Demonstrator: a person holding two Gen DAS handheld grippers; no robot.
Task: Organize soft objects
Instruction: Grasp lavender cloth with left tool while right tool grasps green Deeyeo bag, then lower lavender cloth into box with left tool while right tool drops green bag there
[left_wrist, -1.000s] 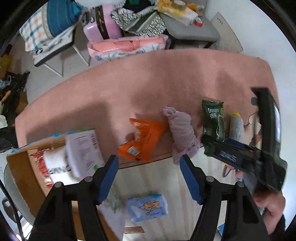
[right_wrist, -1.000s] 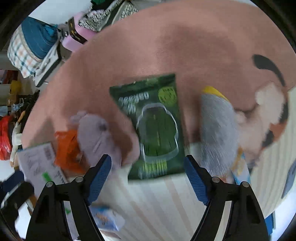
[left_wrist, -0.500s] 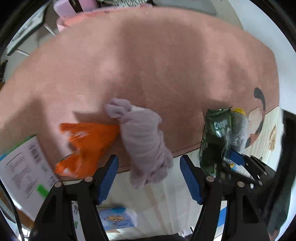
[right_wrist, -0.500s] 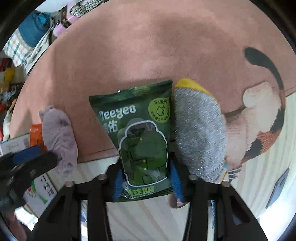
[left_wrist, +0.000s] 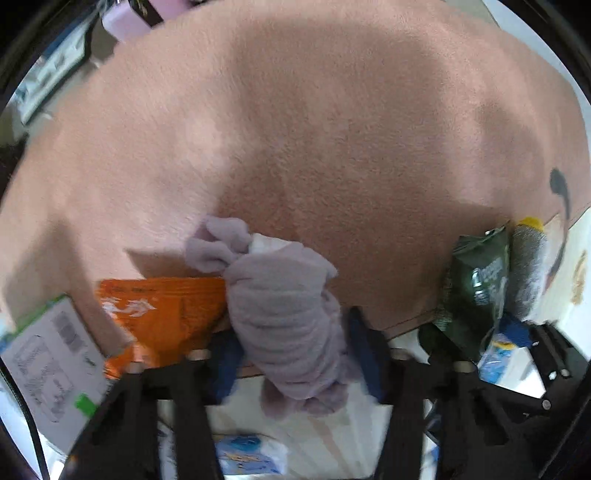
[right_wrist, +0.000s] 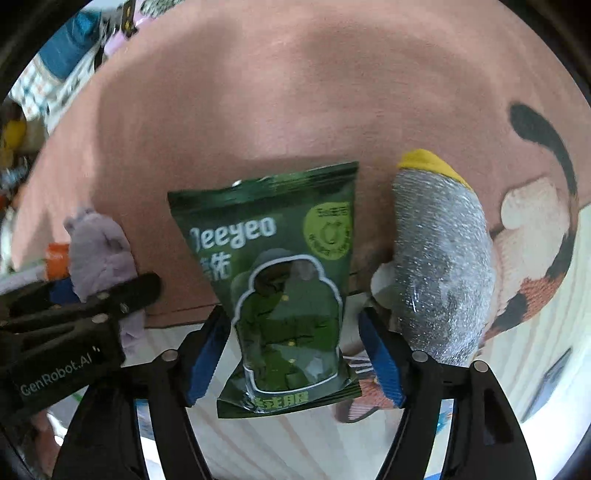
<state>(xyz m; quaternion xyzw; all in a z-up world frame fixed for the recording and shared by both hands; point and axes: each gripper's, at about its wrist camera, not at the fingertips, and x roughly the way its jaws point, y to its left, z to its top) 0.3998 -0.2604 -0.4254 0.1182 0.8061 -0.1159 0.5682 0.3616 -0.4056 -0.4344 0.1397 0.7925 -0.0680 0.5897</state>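
A rolled lilac fleece cloth (left_wrist: 284, 310) lies on the near edge of the pink rug (left_wrist: 314, 129). My left gripper (left_wrist: 291, 354) straddles its near end with the blue pads on both sides, jaws still apart. A dark green Deeyeo pouch (right_wrist: 284, 284) lies on the rug edge. My right gripper (right_wrist: 291, 350) sits around its lower part, pads on each side with small gaps, jaws open. The cloth (right_wrist: 99, 251) also shows at the left of the right wrist view, with the left gripper (right_wrist: 81, 314) by it.
An orange pouch (left_wrist: 162, 314) lies left of the cloth, a white printed box (left_wrist: 48, 362) further left. A grey wrapped roll with a yellow end (right_wrist: 439, 254) lies right of the green pouch. A blue packet (left_wrist: 247, 458) lies on the striped floor.
My left gripper has moved forward and down onto the lilac cloth and narrowed around it. My right gripper has dropped around the green pouch, shut in half a second ago, then widened slightly.
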